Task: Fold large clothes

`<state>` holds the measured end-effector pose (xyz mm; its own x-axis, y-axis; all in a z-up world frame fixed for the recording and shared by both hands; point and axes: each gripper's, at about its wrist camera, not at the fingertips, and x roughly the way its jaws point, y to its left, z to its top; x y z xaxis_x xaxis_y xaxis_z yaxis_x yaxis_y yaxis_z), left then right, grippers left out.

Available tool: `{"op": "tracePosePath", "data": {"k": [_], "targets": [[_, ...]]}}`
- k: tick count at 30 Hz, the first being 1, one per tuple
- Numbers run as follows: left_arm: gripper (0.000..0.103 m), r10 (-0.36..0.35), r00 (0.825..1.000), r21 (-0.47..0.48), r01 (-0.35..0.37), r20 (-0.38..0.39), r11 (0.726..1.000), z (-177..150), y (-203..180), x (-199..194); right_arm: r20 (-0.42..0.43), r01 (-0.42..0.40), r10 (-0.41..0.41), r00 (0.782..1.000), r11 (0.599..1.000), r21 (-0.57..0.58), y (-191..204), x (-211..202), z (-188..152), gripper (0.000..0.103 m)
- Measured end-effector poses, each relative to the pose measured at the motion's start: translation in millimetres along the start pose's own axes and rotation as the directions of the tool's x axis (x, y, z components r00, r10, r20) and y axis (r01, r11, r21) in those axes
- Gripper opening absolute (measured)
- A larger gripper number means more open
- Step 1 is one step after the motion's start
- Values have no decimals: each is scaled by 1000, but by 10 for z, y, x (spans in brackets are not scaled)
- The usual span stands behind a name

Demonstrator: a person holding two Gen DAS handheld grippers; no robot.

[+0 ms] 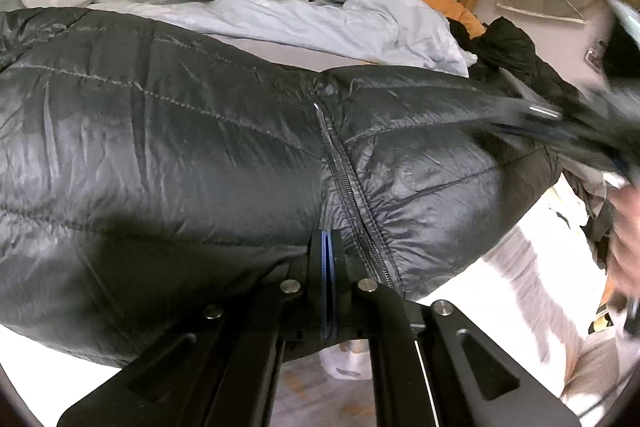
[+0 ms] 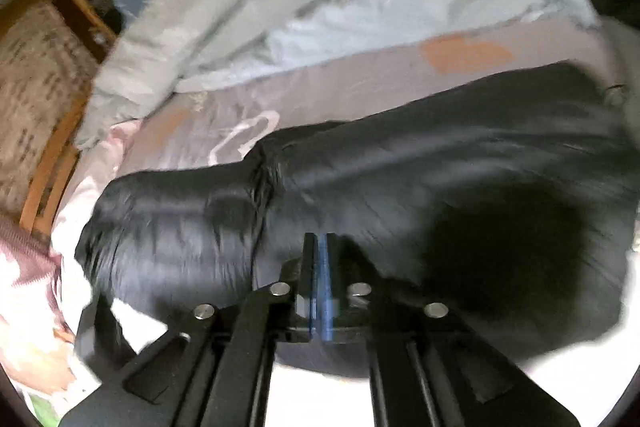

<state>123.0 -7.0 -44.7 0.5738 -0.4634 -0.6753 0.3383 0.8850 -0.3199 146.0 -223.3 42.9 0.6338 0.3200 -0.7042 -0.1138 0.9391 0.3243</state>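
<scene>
Item: black puffer jacket [image 1: 200, 155], zipped, laid flat across bed [image 2: 360, 79]. Left tool [image 1: 329, 247] clenched at hem, seemingly empty; right tool [image 2: 320, 247] near-closed, nothing visibly grasped. Sleeves best folded inward first.

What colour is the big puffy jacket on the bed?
Shiny black jacket, with quilted stitching; clearest in the left wrist view.

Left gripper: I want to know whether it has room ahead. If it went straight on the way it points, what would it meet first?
The left gripper, jaws shut, points down at the black puffer jacket. It would meet the jacket's padded front just beside the zipper, apparently almost at once, though depth is hard to judge.
</scene>
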Motion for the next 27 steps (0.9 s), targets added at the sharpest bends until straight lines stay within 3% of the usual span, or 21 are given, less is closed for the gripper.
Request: {"op": "tracePosePath", "data": {"k": [1, 3, 4, 5, 8, 11, 13, 16, 18, 19, 22, 23, 24, 25, 27], "targets": [[4, 2, 1000, 1, -2, -1, 1000, 1, -16, 0, 51, 11, -8, 999, 998, -59, -30, -226, -134, 21], [4, 10, 1000, 6, -10, -4, 1000, -1, -16, -8, 168, 34, -12, 986, 991, -129, -61, -623, -408, 84], [4, 16, 1000, 9, -16, -6, 1000, 29, -26, 9, 225, 51, -27, 974, 994, -98, -114, -751, -492, 91], [4, 23, 1000, 13, -23, -5, 1000, 54, -30, 35, 257, 65, -56, 965, 998, -28, -194, -835, -557, 93], [4, 31, 1000, 20, -31, 0, 999, 49, -61, 36, 173, -33, 15, 985, 994, 104, -387, -683, -529, 92], [4, 17, 1000, 8, -17, 0, 1000, 34, -65, 29, 185, 40, -85, 979, 972, 232, -654, -544, -572, 92], [4, 10, 1000, 3, -10, 0, 1000, 42, -62, 30, 201, 57, -134, 970, 936, 348, -841, -439, -599, 93], [4, 17, 1000, 7, -17, 1, 1000, 54, -93, 43, 234, 2, -106, 966, 915, 405, -988, -252, -527, 93], [4, 19, 1000, 6, -19, 4, 1000, 49, -70, 31, 208, -39, -59, 976, 899, 437, -1091, -93, -461, 102], [4, 19, 1000, 6, -19, 5, 1000, 45, -63, 28, 198, -54, -48, 979, 875, 482, -1189, -52, -470, 102], [3, -6, 1000, -4, 6, 4, 1000, 46, -31, 19, 212, -129, -18, 977, 740, 661, -1511, 109, -574, 101], [3, -15, 1000, -9, 15, 4, 1000, 47, -17, 16, 227, -110, -55, 972, 747, 655, -1510, 99, -561, 84], [3, -20, 1000, -8, 20, 7, 1000, 48, -17, 11, 226, -66, -81, 971, 817, 573, -1420, 105, -459, 54], [3, -14, 1000, -4, 14, 8, 1000, 45, -20, 6, 225, -23, -97, 969, 878, 478, -1311, 120, -366, 45], [2, 5, 1000, 11, -5, 9, 1000, 47, -52, 0, 220, 71, -155, 963, 935, 347, -1085, 88, -263, 27]]}}
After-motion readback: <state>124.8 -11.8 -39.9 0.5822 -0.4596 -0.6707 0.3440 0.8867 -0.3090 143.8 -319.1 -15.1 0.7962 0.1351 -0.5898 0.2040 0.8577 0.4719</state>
